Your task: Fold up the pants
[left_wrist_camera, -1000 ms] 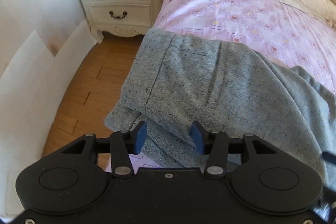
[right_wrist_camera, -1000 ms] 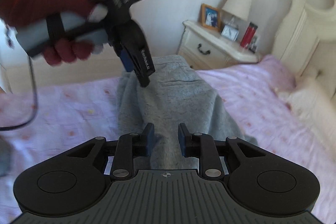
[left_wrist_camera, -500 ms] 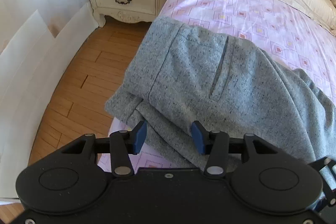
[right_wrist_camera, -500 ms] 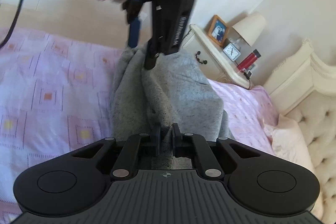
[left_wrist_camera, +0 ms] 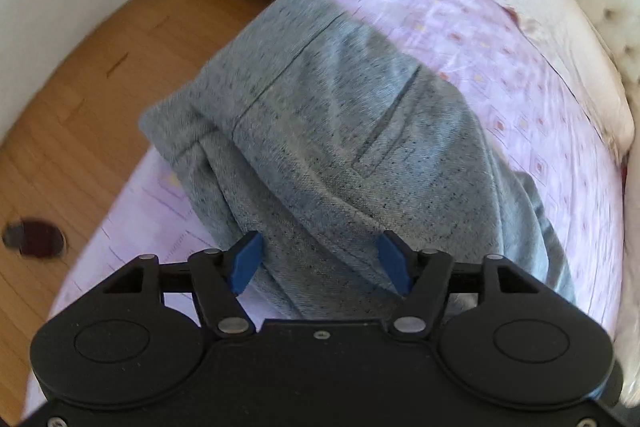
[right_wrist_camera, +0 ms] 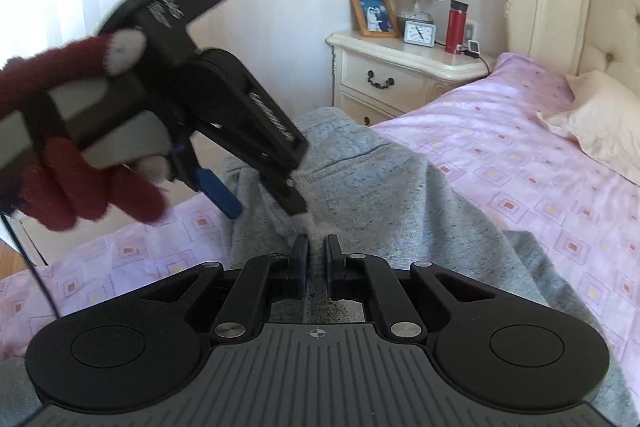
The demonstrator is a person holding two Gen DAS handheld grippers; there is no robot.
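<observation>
Grey speckled pants (left_wrist_camera: 344, 131) lie on the pink bed, waistband end near the bed's edge; they also show in the right wrist view (right_wrist_camera: 384, 187). My left gripper (left_wrist_camera: 320, 259) is open, its blue pads on either side of a ridge of grey fabric. In the right wrist view the left gripper (right_wrist_camera: 272, 205) hangs over the pants, held by a red-gloved hand. My right gripper (right_wrist_camera: 317, 251) is shut on a fold of the pants.
The pink patterned bedspread (right_wrist_camera: 520, 155) covers the bed, with a pillow (right_wrist_camera: 600, 123) and tufted headboard at the right. A cream nightstand (right_wrist_camera: 392, 75) carries a lamp, photo frame, clock and red bottle. Wooden floor (left_wrist_camera: 72, 99) lies left of the bed.
My right gripper closed on the pants fabric and stays shut. My left gripper stayed open and moved in over the fabric, which now bunches between its pads.
</observation>
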